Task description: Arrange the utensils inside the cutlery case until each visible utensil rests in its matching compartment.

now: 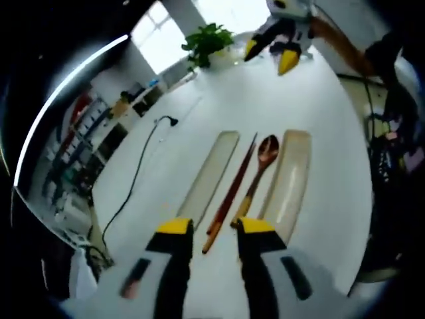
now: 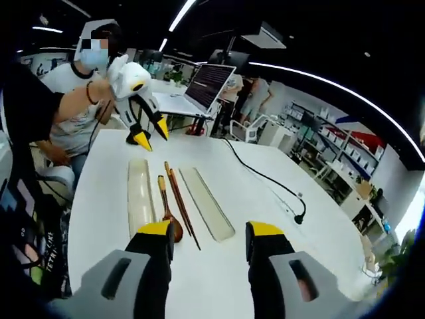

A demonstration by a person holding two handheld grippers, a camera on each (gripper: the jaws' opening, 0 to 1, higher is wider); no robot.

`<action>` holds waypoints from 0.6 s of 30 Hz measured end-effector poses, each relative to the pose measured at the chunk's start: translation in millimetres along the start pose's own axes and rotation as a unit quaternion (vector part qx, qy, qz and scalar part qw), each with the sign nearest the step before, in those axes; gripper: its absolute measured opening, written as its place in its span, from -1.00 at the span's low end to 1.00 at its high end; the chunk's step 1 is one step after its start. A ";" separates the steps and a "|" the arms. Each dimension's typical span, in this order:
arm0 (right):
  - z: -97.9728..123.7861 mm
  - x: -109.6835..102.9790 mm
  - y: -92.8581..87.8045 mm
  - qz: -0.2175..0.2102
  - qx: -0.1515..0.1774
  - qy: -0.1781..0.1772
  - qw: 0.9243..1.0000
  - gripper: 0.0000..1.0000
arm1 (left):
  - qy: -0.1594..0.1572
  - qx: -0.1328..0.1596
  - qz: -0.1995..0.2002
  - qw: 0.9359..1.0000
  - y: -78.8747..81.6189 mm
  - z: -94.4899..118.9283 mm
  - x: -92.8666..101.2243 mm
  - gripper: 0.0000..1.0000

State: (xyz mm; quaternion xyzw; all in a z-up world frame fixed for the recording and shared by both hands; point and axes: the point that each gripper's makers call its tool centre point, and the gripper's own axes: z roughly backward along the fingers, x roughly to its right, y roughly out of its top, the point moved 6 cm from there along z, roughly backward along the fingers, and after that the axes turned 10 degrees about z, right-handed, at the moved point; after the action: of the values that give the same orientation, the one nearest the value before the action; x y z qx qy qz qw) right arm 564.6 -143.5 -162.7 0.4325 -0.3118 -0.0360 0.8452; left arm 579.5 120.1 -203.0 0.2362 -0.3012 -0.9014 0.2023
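Table: one white tabletop (image 1: 312, 93), carrying every utensil.
Case halves: two translucent cutlery-case trays (image 1: 210, 173) (image 1: 289, 181), lying parallel with the utensils between them, none inside.
Cable: one black power cord (image 1: 136, 174) trailing across the table, well apart from the trays.
Chopsticks: one reddish-brown pair (image 1: 232, 191), beside the left tray.
Spoon: one wooden spoon (image 1: 259, 171), just beside the chopsticks.
Left gripper (image 1: 216, 227): jaws parted wide, empty, above the utensils' near ends.
Right gripper (image 2: 209, 234): jaws spread wide, holding nothing.

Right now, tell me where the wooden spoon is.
In the left gripper view the wooden spoon lies on the white table, between the chopsticks and the right-hand case half.
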 end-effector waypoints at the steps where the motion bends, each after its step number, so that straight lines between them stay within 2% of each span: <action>1: -6.4 -2.8 3.4 0.007 0.004 0.007 1.000 -0.14 | -0.002 -0.007 -0.004 1.000 -1.3 -2.1 -0.7 -0.48; 3: -20.4 -10.4 7.0 0.004 -0.008 0.029 1.000 -0.26 | -0.006 -0.022 -0.007 1.000 -3.7 -8.5 -3.6 -0.48; 6: -43.0 -13.4 13.7 -0.004 -0.006 0.066 0.998 -0.43 | -0.018 -0.037 0.002 0.999 -7.0 -17.9 -7.3 -0.51; 8: -59.5 -17.8 12.9 -0.016 -0.019 0.099 0.995 -0.43 | -0.023 -0.054 -0.003 0.998 -11.3 -23.2 -9.6 -0.51; 9: -69.5 -21.6 9.7 -0.014 -0.036 0.121 0.992 -0.43 | -0.023 -0.063 -0.007 0.998 -13.7 -25.9 -12.1 -0.51; 14: -102.3 -26.9 -2.5 0.005 -0.082 0.144 0.986 -0.53 | -0.038 -0.091 -0.002 0.995 -25.7 -37.6 -23.3 -0.54; 16: -108.3 -28.6 -2.2 0.036 -0.094 0.161 0.982 -0.54 | -0.056 -0.099 0.016 0.993 -30.3 -39.9 -25.3 -0.54; 18: -113.4 -27.2 -1.5 0.046 -0.112 0.163 0.979 -0.58 | -0.058 -0.107 0.015 0.992 -32.6 -43.5 -30.1 -0.54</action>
State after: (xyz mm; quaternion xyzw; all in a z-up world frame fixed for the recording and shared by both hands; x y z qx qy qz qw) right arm 606.5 -55.1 -226.3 0.3201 -0.1833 0.0390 0.9287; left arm 620.4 139.9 -245.4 0.1562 -0.2172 -0.9376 0.2221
